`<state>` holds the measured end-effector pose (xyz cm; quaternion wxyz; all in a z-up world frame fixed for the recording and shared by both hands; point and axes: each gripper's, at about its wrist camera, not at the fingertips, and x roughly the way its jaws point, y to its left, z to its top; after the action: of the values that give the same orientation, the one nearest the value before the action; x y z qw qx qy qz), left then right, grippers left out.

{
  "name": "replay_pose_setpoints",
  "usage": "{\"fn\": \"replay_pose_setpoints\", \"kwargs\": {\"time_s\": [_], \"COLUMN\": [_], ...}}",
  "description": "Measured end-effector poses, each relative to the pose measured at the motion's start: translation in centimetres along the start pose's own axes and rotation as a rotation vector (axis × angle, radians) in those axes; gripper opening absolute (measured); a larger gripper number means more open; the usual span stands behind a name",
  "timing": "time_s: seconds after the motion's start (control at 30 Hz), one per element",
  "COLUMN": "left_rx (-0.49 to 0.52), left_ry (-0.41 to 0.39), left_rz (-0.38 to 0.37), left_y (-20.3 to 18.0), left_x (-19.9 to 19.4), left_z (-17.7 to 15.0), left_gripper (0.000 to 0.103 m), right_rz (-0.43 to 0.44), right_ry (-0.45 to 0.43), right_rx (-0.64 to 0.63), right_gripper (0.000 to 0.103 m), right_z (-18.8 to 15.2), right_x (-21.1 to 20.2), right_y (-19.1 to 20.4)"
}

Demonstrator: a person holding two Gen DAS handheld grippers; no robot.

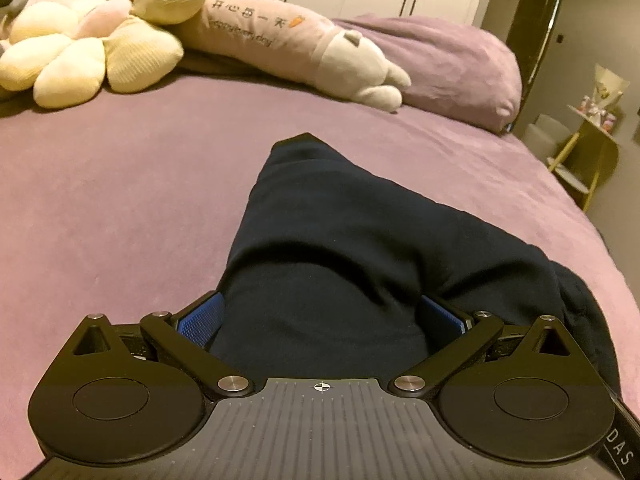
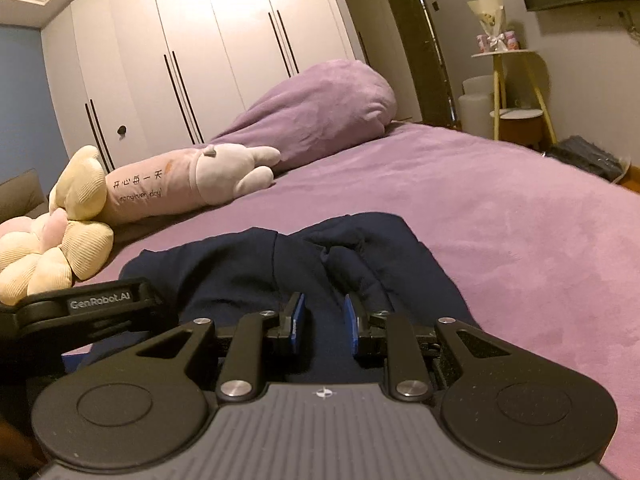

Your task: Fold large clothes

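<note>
2 tongs (image 1: 322, 320) (image 2: 325, 320) gripping the navy garment (image 1: 360, 232): lower evenly onto the bed (image 1: 120, 200), keeping the fold edge straight.

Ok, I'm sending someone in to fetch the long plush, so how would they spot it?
Go to the purple bed and look toward the white wardrobe. The long plush lies across the bed between the yellow flower cushion and the purple pillow. It alone is a pink tube with dark printed lettering and a pale rabbit head.
</note>
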<state>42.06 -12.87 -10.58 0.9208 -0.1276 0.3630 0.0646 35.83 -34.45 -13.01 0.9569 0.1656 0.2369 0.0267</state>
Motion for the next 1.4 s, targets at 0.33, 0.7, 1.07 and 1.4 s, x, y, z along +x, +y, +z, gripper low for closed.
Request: {"fn": "replay_pose_setpoints", "kwargs": {"time_s": [0.33, 0.7, 1.07, 1.4], "left_rx": [-0.023, -0.237, -0.284, -0.266], "left_ry": [0.136, 0.347, 0.399, 0.376], "left_rz": [-0.310, -0.535, -0.625, -0.641], "left_y": [7.4, 13.3, 11.6, 10.3], "left_x": [-6.6, -6.5, -2.5, -3.0], "left_z": [0.3, -1.9, -1.3, -0.6], "left_gripper": [0.103, 0.103, 0.103, 0.084], "right_rz": [0.073, 0.216, 0.350, 0.346], "right_ry": [0.142, 0.311, 0.510, 0.532], "right_rx": [0.049, 0.250, 0.422, 0.387], "right_gripper": [0.032, 0.074, 0.048, 0.040], "right_z": [3.8, 4.4, 2.8, 3.2], "right_x": [-2.8, -9.3, -2.6, -1.5], "right_y": [0.2, -11.0, -12.0, -11.1]}}
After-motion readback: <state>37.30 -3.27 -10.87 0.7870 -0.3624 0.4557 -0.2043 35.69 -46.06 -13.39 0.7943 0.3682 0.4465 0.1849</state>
